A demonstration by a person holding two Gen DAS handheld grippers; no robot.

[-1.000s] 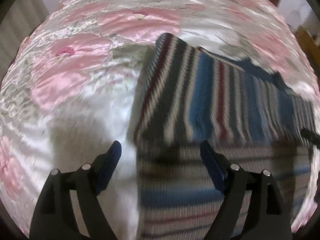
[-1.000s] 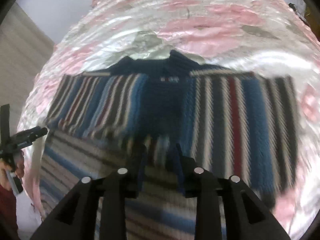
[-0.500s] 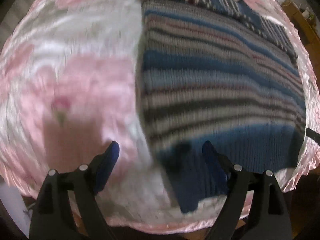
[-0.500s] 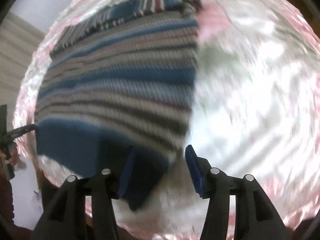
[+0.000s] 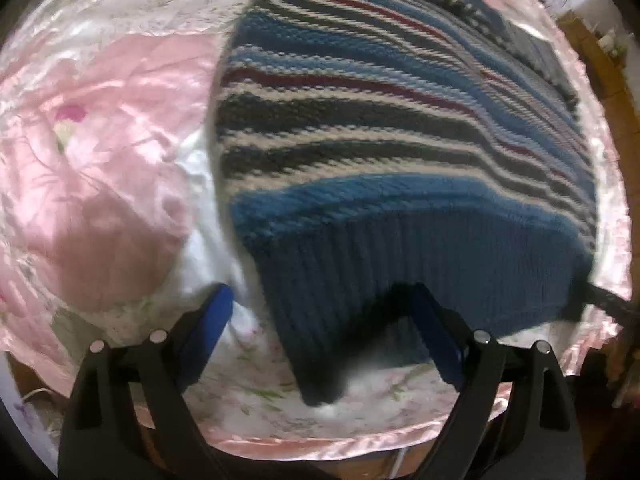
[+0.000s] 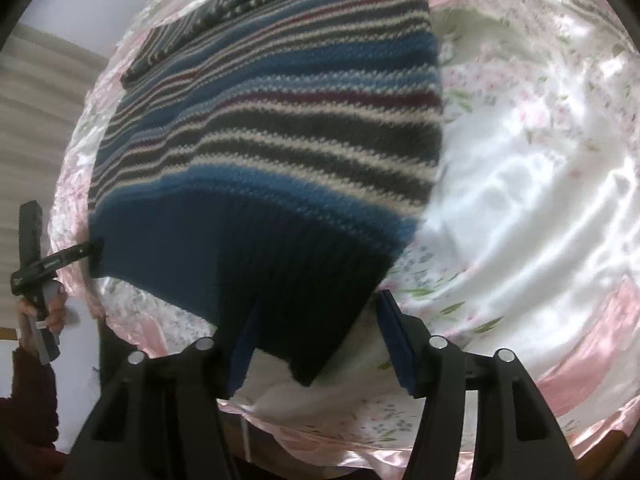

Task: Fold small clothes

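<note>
In the left wrist view, the pink floral satin bedspread [image 5: 100, 168] filled the left of the frame, glossy and creased, and the striped knitted sweater [image 5: 392, 128] lay flat across the centre and right. The left gripper [image 5: 320, 336] stood wide open, its jaws straddling the sweater's near left hem corner without closing on it. In the right wrist view the sweater [image 6: 280, 128] took the centre, with bare satin [image 6: 540, 200] to its right, and the right gripper [image 6: 316, 340] was likewise spread around the opposite hem corner, gripping nothing. The knit looked thick, soft and floppy (likely to sag between two holds), and the ribbed navy hem band [image 6: 256, 264] seemed the firmest place to pinch, while the slick satin might let it slide.
</note>
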